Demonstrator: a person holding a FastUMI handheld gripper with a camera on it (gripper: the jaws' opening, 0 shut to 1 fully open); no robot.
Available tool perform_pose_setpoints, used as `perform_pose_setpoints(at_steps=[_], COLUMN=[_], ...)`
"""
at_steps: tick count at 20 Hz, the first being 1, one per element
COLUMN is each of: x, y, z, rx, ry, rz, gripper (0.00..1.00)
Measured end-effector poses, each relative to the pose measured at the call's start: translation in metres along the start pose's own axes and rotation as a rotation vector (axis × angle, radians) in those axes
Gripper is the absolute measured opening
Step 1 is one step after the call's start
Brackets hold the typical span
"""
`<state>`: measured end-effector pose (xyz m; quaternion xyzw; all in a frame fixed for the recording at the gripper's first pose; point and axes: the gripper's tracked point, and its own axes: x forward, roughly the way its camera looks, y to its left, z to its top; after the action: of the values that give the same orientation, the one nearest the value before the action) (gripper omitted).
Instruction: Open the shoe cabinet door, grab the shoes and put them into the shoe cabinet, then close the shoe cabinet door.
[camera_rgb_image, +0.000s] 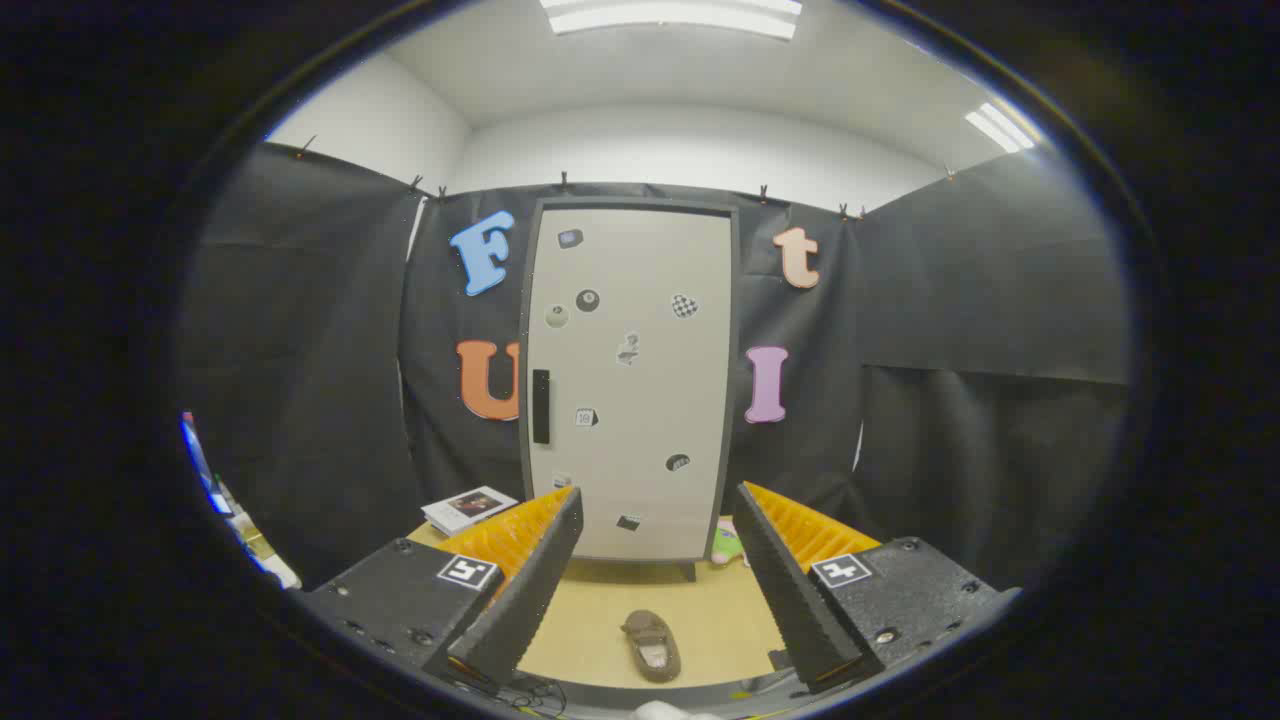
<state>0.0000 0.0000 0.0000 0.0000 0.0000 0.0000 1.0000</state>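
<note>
Between the spread jaws a shoe (651, 646), closed shoe cabinet (630, 385) beyond, perhaps stickered.

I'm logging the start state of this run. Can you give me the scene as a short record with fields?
cabinet: upright beyond the fingers, door shut
handle: dark vertical bar by the door's left edge
shoe: brown, on the floor between the fingers
booklet: on the floor left of the cabinet
gripper: open, holding nothing

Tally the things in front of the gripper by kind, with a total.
Tall pale cabinet with shut door: 1
Brown slipper on the tan table, between the open gripper fingers: 1
Booklet left of the cabinet: 1
Total: 3
</note>
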Motion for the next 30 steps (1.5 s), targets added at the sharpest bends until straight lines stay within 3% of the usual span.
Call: perform_pose_setpoints(at_steps=[8,13,25,30], x=[0.022,0.064,0.257,0.33], y=[0.026,0.053,0.161,0.183], z=[-0.005,-0.005,0.004,0.002], rx=[0.025,0.027,0.028,0.008], ry=[0.02,0.032,0.045,0.058], rz=[0.01,0.034,0.145,0.153], gripper=[0.99,0.99,0.99,0.99])
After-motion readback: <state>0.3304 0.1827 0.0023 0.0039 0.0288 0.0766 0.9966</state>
